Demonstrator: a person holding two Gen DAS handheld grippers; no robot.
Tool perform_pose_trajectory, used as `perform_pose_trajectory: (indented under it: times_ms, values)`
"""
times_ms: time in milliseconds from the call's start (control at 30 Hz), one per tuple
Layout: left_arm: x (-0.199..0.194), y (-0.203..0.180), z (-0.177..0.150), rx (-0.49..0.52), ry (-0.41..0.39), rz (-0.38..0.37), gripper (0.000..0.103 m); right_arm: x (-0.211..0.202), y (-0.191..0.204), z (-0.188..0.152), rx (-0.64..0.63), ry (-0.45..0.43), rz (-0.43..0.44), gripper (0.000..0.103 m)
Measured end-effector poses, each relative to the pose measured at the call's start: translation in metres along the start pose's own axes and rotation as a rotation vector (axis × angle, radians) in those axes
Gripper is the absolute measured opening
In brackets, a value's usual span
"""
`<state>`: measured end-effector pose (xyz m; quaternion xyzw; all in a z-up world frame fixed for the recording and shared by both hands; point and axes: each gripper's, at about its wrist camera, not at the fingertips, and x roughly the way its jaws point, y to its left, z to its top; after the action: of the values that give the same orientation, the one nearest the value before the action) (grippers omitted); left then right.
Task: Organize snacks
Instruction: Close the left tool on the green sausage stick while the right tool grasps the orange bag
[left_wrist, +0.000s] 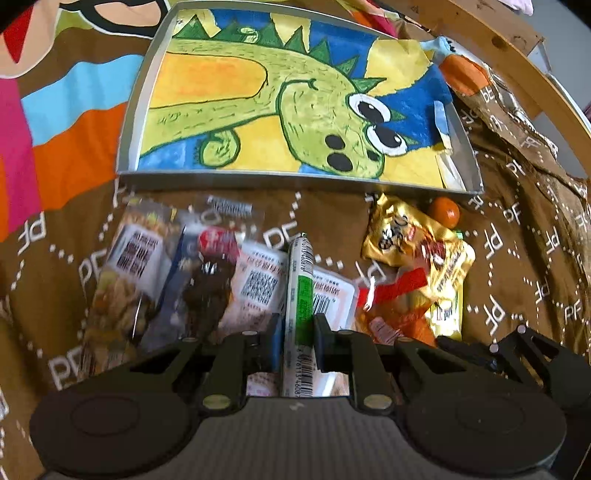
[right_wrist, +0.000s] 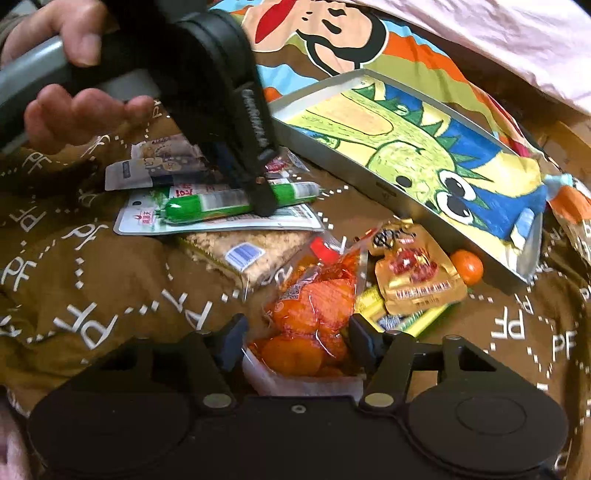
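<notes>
In the left wrist view, the left tool has its jaws nearly closed on the green-and-white sausage stick, which lies on flat packets just in front of the dinosaur tray; the stick looks light, firm and slick-skinned, so a mid-length pinch suits it. In the right wrist view, the right tool stands partly open around the orange snack bag, short of the tray's near wall; whether the pads press it I cannot tell, and the soft, crinkly film will probably slip.
</notes>
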<state>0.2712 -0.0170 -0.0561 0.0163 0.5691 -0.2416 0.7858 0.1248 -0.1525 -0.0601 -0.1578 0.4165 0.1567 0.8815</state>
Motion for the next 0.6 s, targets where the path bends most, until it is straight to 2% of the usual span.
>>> perform_pose_trajectory:
  times_ms: [167, 300, 467, 600]
  values:
    - [0.0, -0.009, -0.005, 0.015, -0.017, 0.033, 0.019, 0.01, -0.001, -0.003, -0.001, -0.03, -0.003, 0.068]
    - [0.001, -0.015, -0.008, 0.041, -0.034, 0.051, 0.024, 0.017, 0.009, -0.004, -0.068, -0.05, -0.033, 0.071]
    - [-0.004, -0.022, -0.016, 0.04, -0.036, 0.068, 0.02, 0.012, 0.005, -0.006, -0.032, -0.053, -0.043, 0.057]
    - [-0.012, -0.023, -0.026, -0.014, -0.028, 0.027, 0.018, 0.006, 0.014, -0.01, -0.077, -0.057, -0.089, 0.054]
